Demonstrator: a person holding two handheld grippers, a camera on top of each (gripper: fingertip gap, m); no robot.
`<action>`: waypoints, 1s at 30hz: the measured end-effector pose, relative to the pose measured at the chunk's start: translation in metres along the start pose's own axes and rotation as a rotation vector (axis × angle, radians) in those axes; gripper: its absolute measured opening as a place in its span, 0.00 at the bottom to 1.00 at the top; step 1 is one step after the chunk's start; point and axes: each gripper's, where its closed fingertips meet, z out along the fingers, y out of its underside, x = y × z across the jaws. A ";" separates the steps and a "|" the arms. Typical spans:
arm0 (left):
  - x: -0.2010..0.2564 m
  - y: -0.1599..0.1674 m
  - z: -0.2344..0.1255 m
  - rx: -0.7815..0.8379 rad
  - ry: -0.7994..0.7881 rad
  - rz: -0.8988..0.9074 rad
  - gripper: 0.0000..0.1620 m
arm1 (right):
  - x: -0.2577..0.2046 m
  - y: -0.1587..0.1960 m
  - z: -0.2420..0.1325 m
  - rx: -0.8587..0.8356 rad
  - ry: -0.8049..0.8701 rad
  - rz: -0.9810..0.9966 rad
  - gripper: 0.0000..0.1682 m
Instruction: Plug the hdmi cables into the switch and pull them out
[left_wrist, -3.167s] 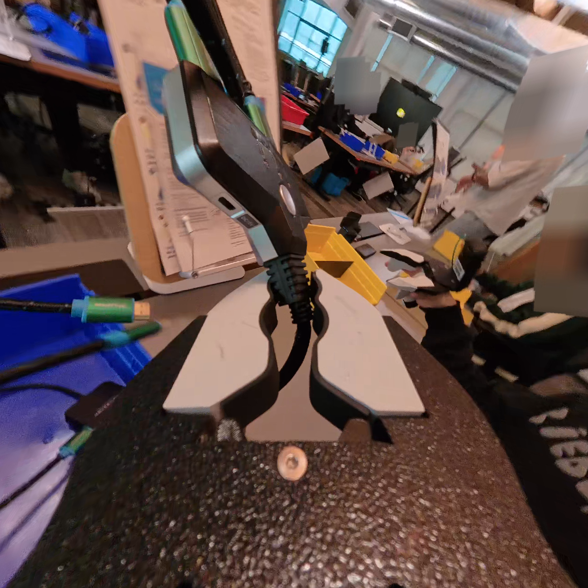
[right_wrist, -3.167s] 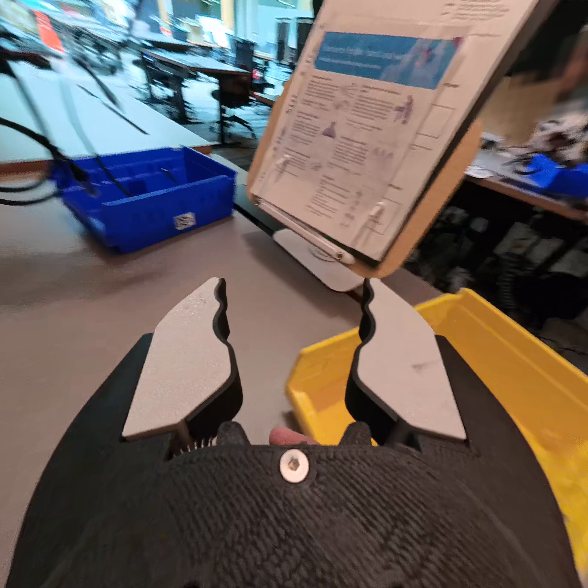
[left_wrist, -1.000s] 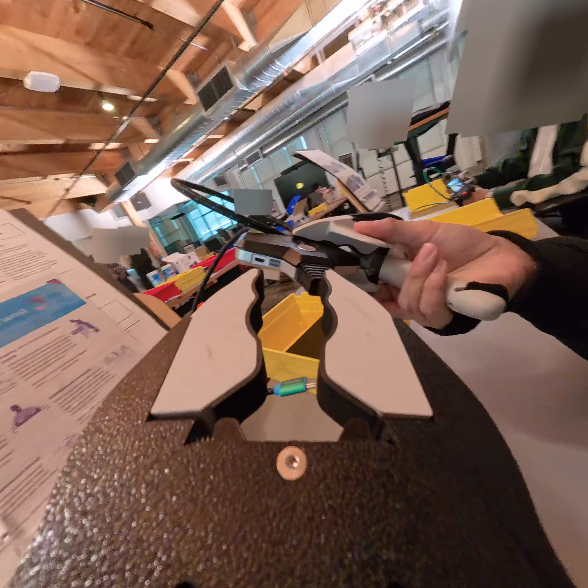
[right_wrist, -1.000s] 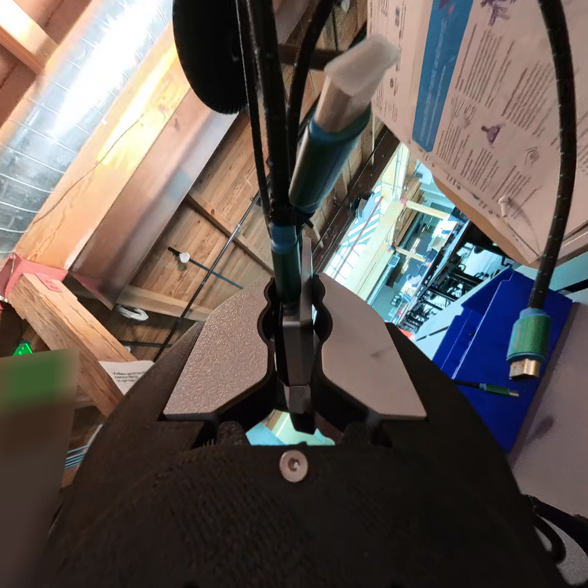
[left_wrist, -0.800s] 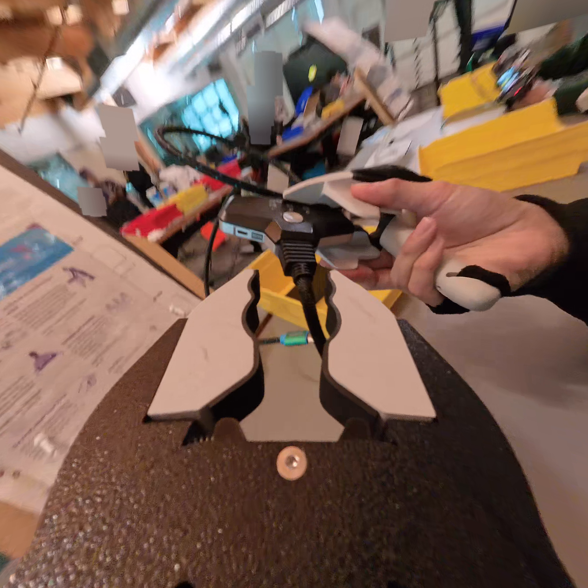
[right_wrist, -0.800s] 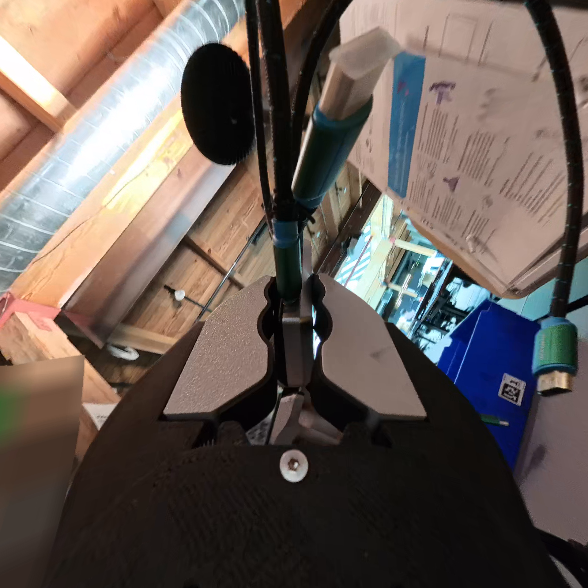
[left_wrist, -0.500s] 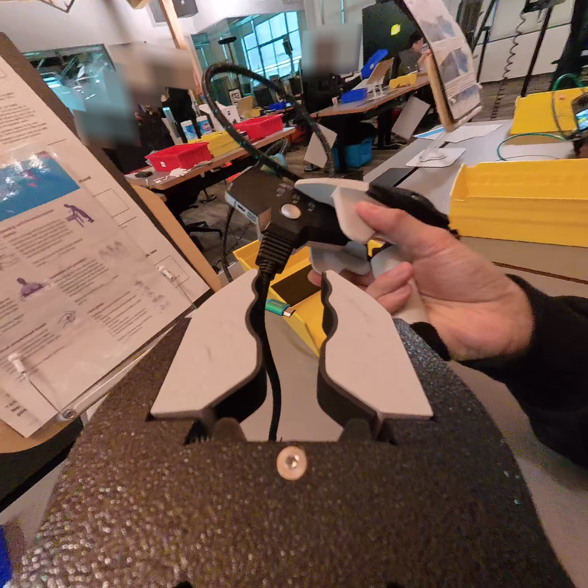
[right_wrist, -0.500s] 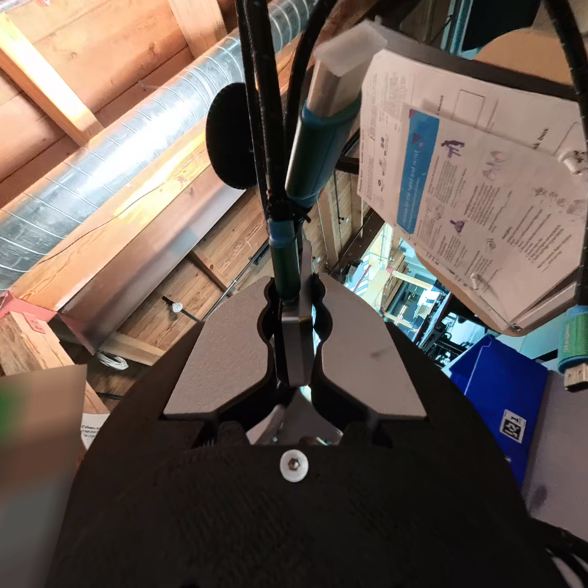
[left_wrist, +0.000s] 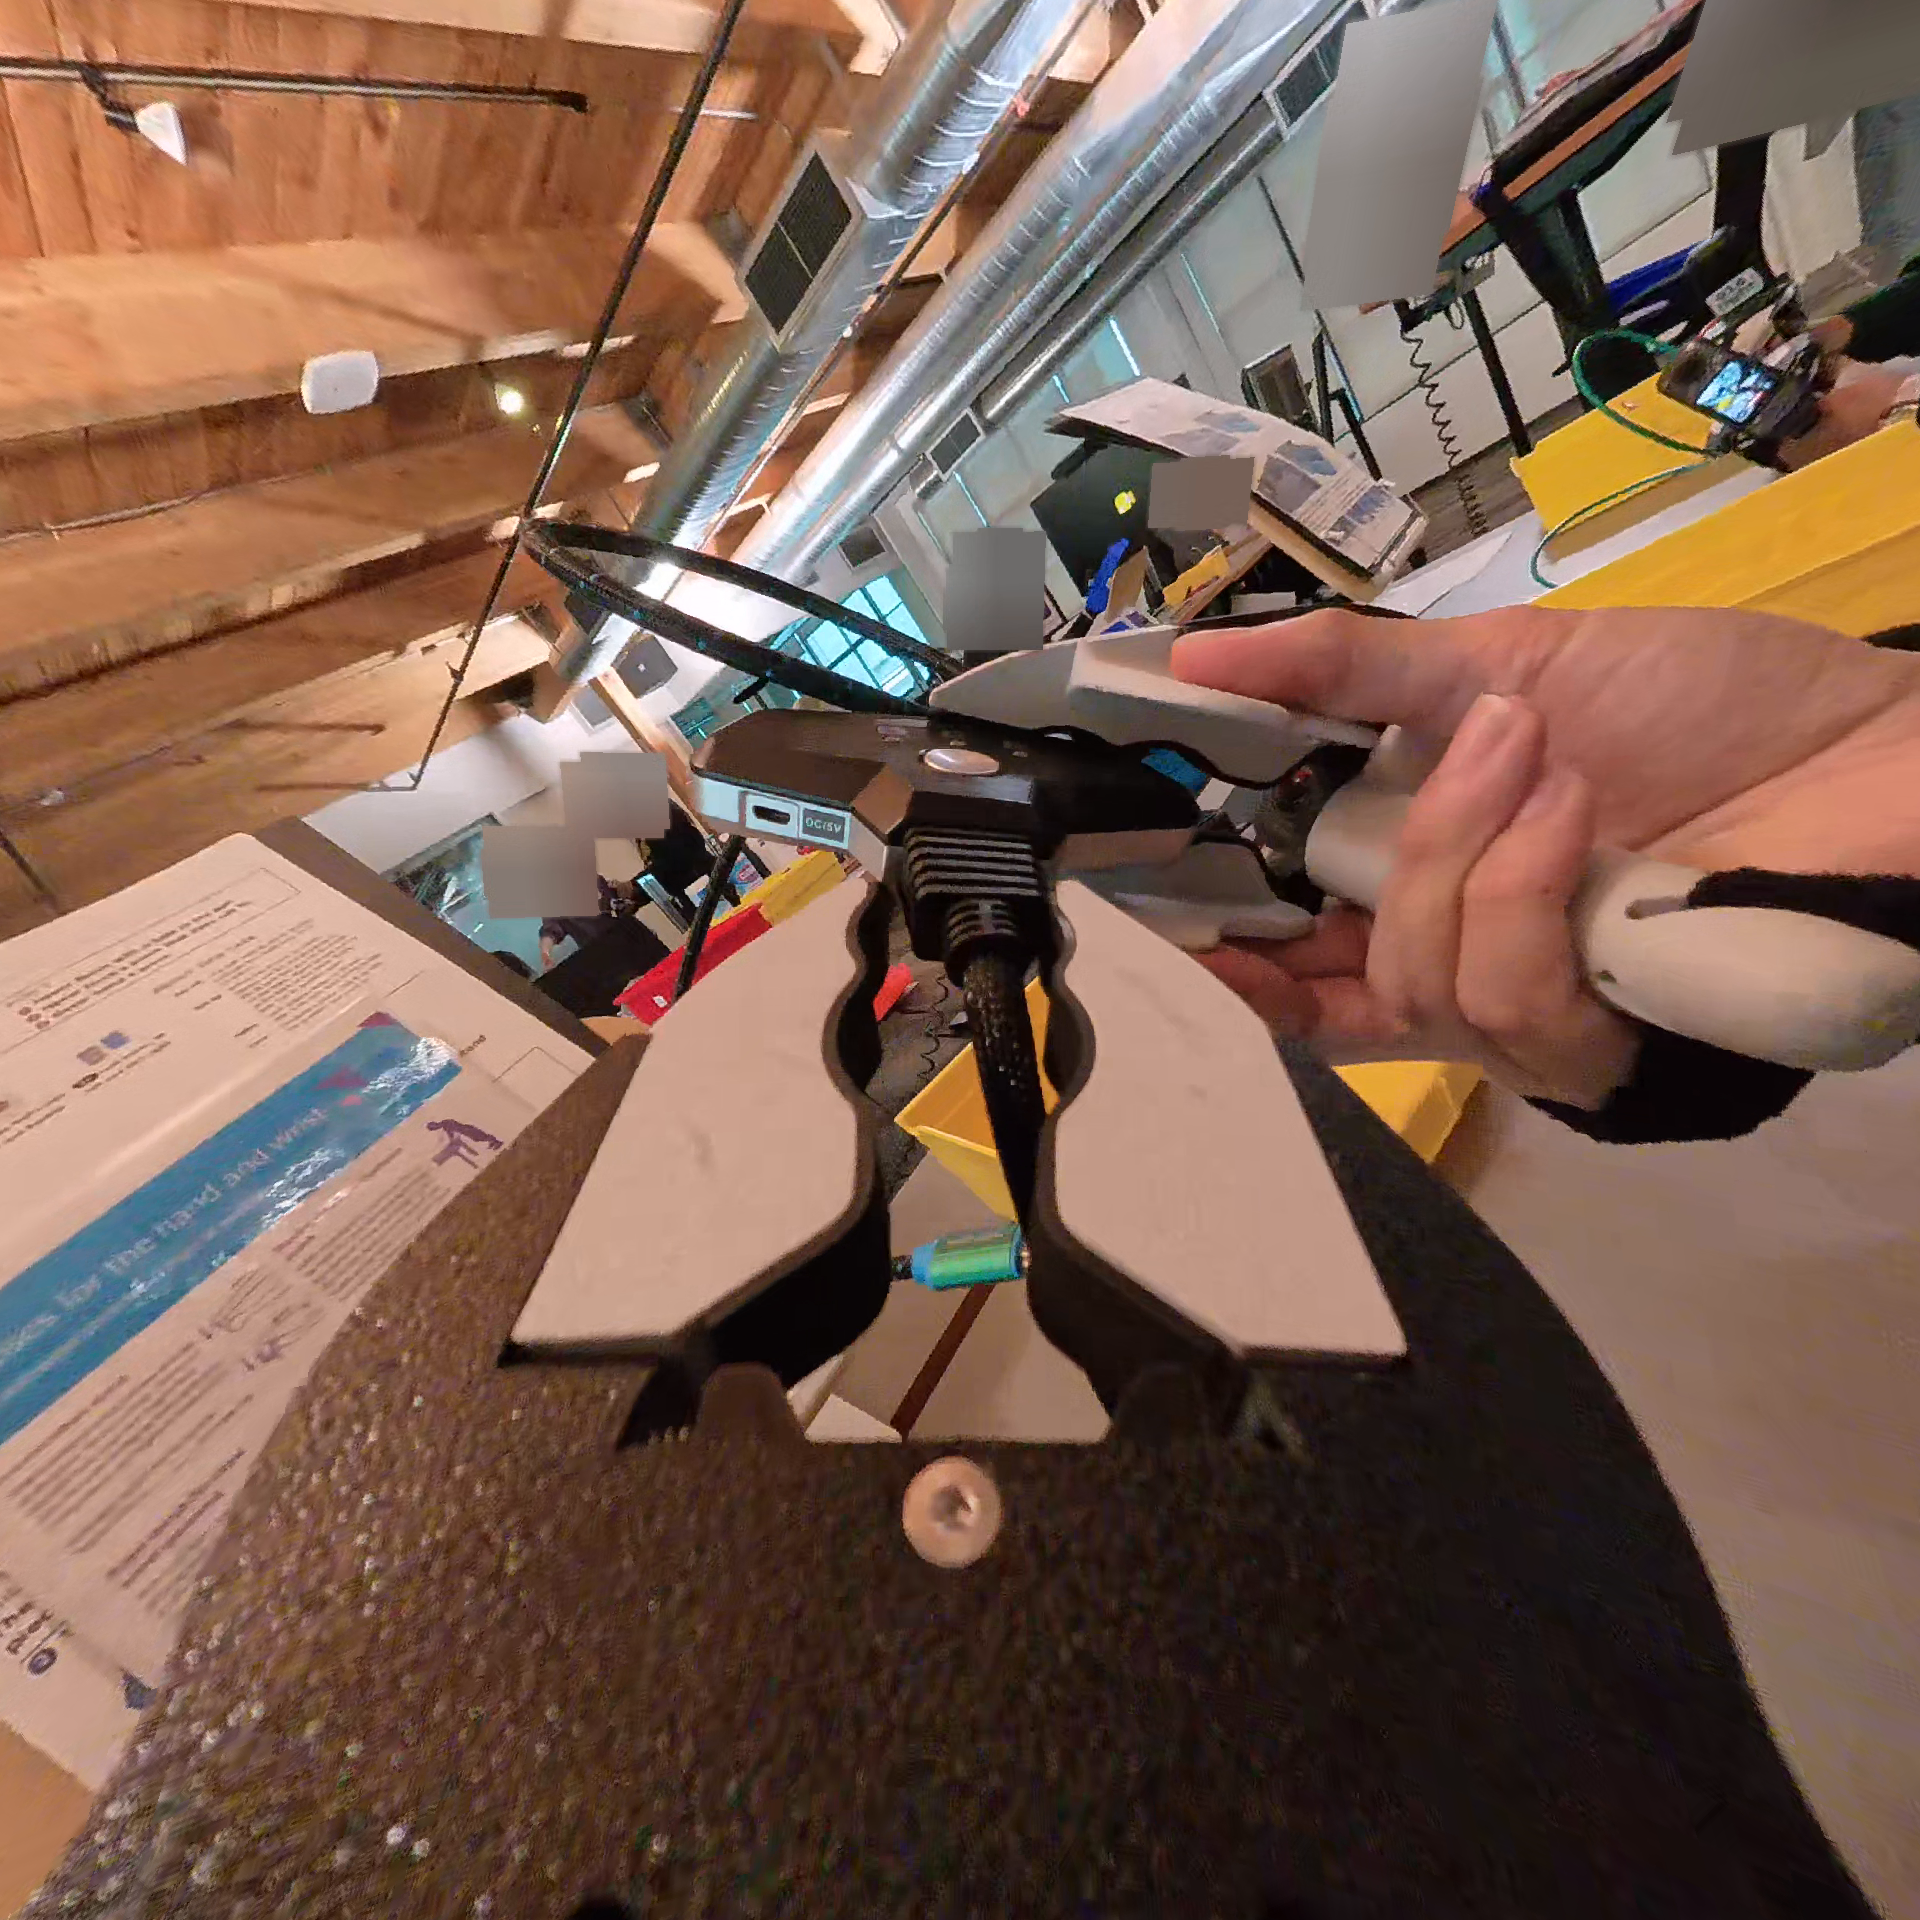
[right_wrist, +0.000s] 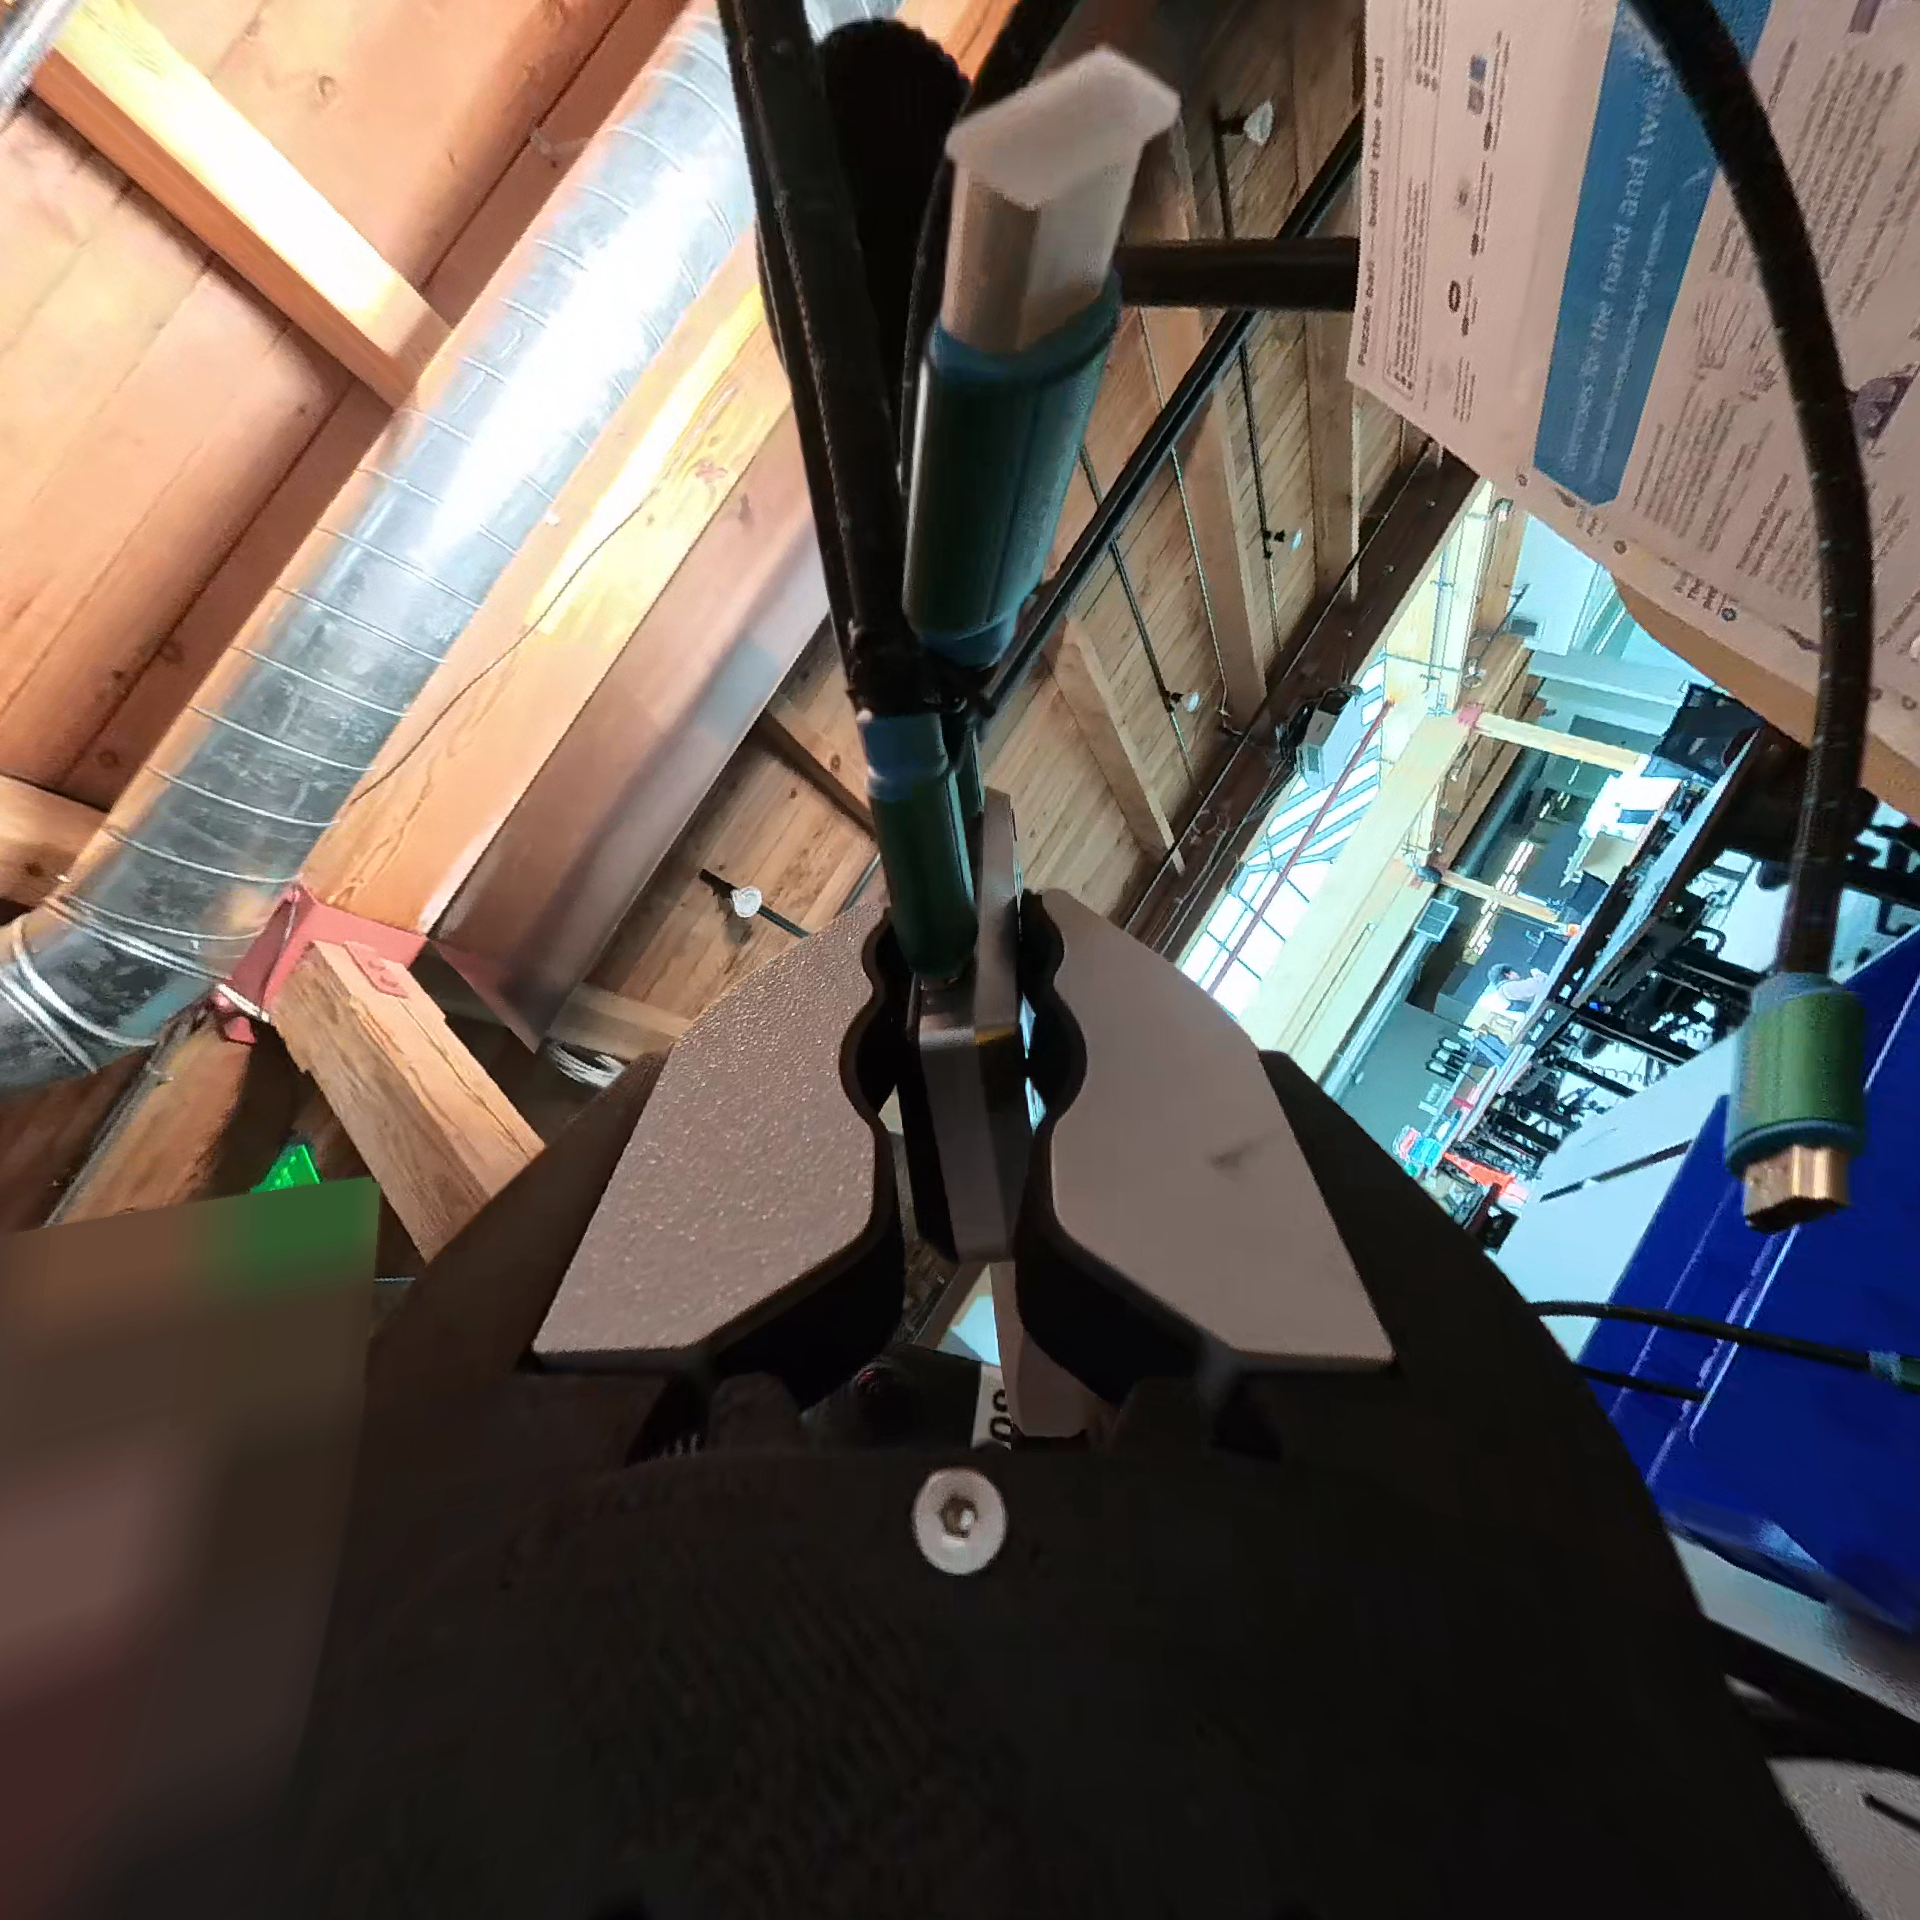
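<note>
In the left wrist view, the dark HDMI switch (left_wrist: 831, 769) is held level by my right gripper (left_wrist: 1039, 790), in a person's hand (left_wrist: 1558, 790). A black ribbed plug (left_wrist: 971, 883) is seated in the switch's near side. My left gripper (left_wrist: 966, 914) is open, one fingertip on each side of that plug, and its cable (left_wrist: 1008, 1070) runs back between the fingers. In the right wrist view, my right gripper (right_wrist: 961, 935) is shut on the switch (right_wrist: 971, 1091), seen edge-on. A green plug (right_wrist: 925, 883) is in the switch's far end.
A capped spare plug (right_wrist: 1013, 312) is tied to the cables above. A loose green plug (right_wrist: 1792, 1101) hangs at right; another (left_wrist: 966, 1257) lies on the table. A stand with printed sheets (left_wrist: 208, 1143), yellow bins (left_wrist: 1714, 551) and a blue bin (right_wrist: 1766, 1403) stand around.
My left gripper has tilted up and closed in on the switch, so the black plug now sits between its fingertips. Its opening is unchanged. My right gripper has kept its hold on the switch.
</note>
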 end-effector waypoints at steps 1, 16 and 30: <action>-0.001 -0.001 -0.002 -0.007 -0.002 0.018 0.17 | 0.000 0.002 0.001 -0.007 -0.003 0.006 0.13; -0.002 -0.023 -0.017 0.129 -0.073 0.148 0.12 | 0.008 0.008 0.001 0.010 -0.004 0.053 0.13; -0.002 -0.008 -0.005 0.025 -0.101 0.124 0.13 | 0.000 -0.001 -0.001 0.048 -0.024 0.012 0.13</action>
